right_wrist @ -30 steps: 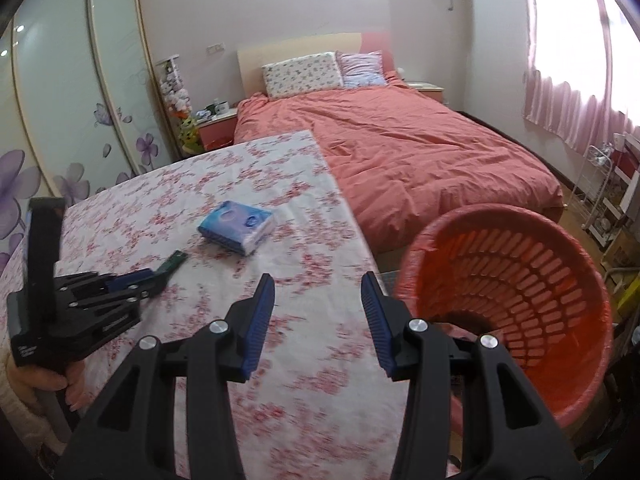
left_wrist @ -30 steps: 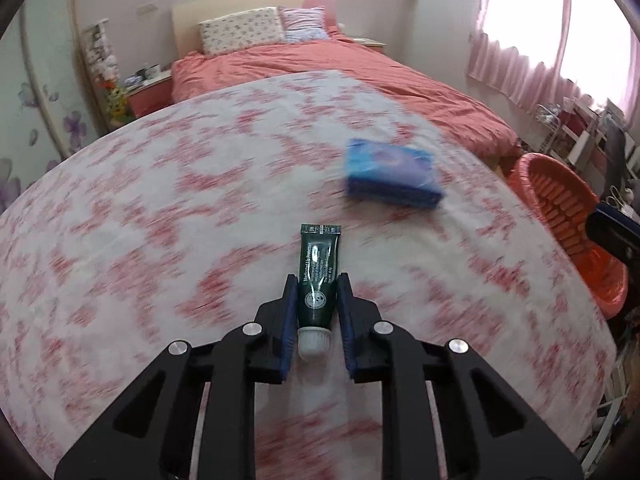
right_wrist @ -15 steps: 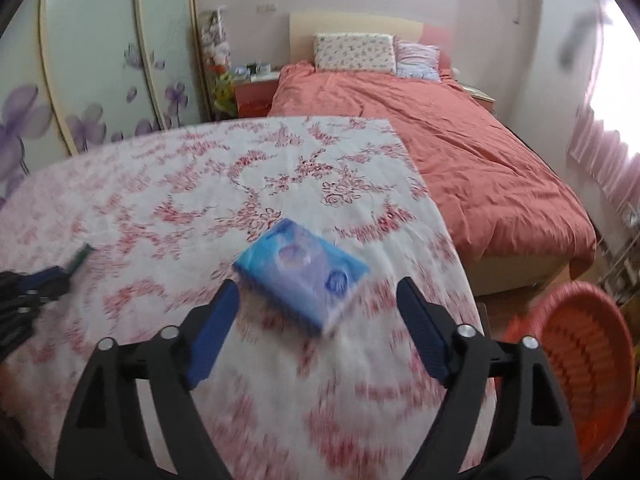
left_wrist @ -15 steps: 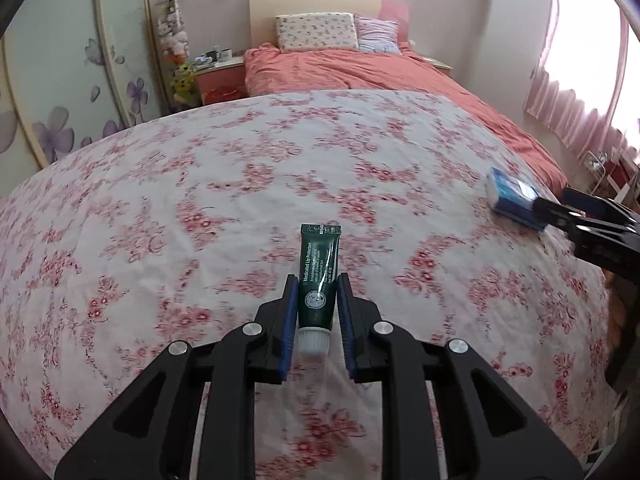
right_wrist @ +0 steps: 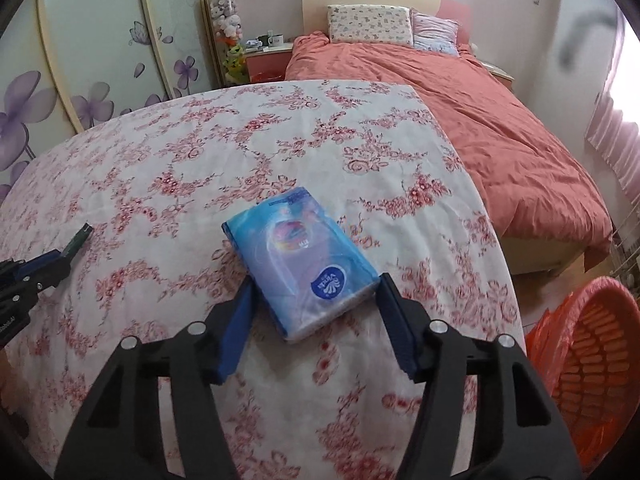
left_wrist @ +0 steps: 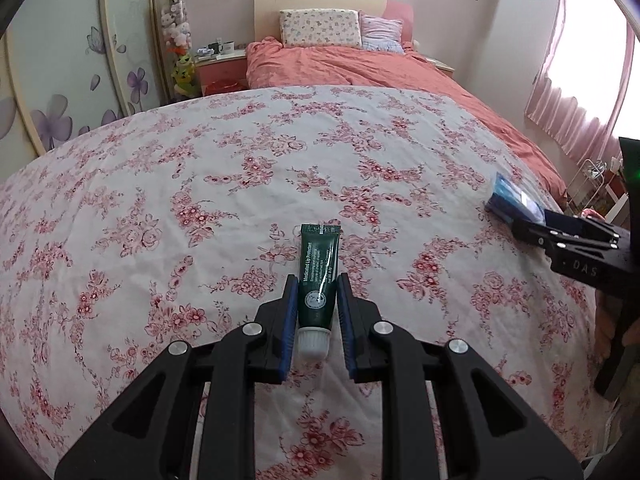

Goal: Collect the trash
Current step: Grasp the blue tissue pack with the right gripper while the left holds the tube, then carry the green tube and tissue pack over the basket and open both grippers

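While left gripper [left_wrist: 318, 294] clamps green tube [left_wrist: 319, 270], right gripper [right_wrist: 314, 298] w/ fingers spread straddles tissue pack [right_wrist: 298, 254].

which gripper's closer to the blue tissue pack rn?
Right. The right gripper is open and straddles the near end of the blue tissue pack on the floral tablecloth. The left gripper is off to its left, shut on the green tube.
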A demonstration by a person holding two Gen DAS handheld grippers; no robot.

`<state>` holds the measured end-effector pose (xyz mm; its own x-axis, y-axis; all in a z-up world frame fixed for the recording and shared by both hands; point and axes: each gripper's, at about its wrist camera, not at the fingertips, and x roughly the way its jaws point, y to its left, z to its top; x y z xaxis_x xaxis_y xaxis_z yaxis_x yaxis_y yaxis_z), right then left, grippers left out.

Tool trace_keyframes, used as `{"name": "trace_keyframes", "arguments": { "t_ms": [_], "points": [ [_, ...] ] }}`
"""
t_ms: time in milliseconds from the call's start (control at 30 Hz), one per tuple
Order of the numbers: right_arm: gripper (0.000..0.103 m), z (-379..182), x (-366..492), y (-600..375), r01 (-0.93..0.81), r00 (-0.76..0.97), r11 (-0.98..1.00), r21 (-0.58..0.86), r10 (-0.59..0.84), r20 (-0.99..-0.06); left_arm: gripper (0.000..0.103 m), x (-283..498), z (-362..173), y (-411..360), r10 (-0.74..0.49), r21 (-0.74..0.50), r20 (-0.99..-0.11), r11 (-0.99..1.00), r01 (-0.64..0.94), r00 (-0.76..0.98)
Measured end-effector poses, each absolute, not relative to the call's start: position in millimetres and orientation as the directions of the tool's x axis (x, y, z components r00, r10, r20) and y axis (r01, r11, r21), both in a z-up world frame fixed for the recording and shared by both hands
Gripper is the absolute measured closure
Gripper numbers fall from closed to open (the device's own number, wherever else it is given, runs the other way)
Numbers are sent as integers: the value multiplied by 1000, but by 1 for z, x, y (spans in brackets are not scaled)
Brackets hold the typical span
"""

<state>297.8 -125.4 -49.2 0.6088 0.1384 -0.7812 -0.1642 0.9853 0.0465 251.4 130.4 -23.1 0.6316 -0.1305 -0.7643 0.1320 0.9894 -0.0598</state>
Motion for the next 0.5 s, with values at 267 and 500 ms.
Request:
{"name": "trace_keyframes", "arguments": {
  "t_ms": [267,500],
  "points": [
    [44,-36,271,-130,-138,636,990,37,117,-763,83,239,-5,119,-134,-52,-739,989,141,660],
    [44,-11,244,-148,-105,675,994,44,103,-730,83,230,11,98,-139,-46,-717,987,153,683]
  ]
}}
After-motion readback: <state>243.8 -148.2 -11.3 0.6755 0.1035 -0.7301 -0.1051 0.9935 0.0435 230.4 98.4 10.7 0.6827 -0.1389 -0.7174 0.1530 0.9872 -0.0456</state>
